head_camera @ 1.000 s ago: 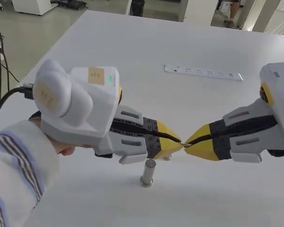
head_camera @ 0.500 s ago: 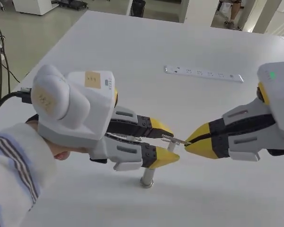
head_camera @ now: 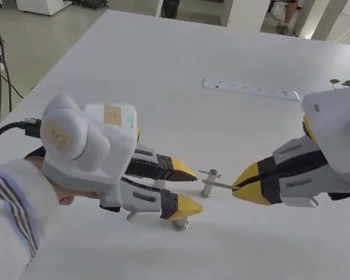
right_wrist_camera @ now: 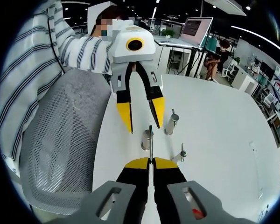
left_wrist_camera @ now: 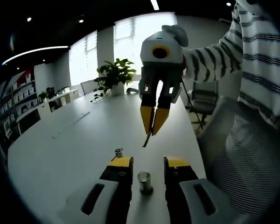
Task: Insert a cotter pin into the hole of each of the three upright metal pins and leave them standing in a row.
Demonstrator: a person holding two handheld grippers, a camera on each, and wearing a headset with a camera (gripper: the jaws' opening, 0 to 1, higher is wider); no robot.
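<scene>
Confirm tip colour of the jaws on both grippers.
Yellow tips on black jaws, on left gripper and right gripper alike; clearest in the head view.

It is an open office: long white surface [head_camera: 163, 58], mesh chair [right_wrist_camera: 60, 154], monitor [right_wrist_camera: 194, 29], potted plant [left_wrist_camera: 114, 74].

one metal pin [head_camera: 179, 224] shows only its base, the top hidden under the lower jaw tip of the left gripper [head_camera: 198, 191]. the cotter pin [head_camera: 221, 185] has one end buried in the pinched jaws of the right gripper [head_camera: 236, 188]; whether its tip touches the second pin [head_camera: 207, 188] is too small to tell.
</scene>
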